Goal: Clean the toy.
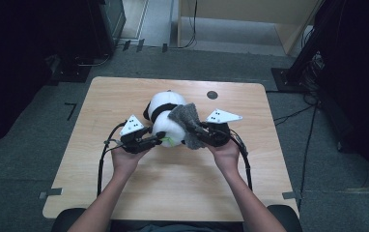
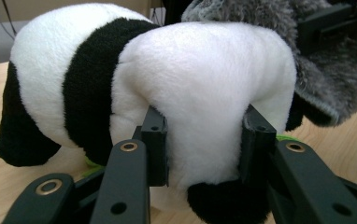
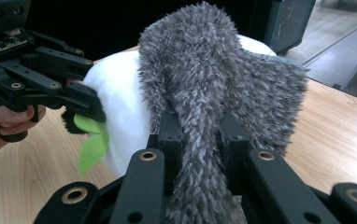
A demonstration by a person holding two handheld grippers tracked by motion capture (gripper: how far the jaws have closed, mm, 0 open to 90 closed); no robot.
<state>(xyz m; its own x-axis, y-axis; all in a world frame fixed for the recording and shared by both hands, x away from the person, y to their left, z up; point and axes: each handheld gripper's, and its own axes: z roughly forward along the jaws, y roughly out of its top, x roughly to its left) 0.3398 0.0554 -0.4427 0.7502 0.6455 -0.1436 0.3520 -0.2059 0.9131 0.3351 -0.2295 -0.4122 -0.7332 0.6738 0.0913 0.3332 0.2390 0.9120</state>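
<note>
both tongs clamped: panda (image 2: 200, 93), cloth (image 3: 204, 93)

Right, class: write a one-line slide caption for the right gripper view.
Right gripper shut on a fuzzy grey cloth draped over a plush panda.

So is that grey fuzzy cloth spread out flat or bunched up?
Bunched: the grey cloth drapes over the panda, pinched in the right tool.

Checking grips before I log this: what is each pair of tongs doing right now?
Left tongs: closed on the plush panda, squeezing its white body.
Right tongs: closed on the fuzzy grey cloth, draped against the panda.
</note>
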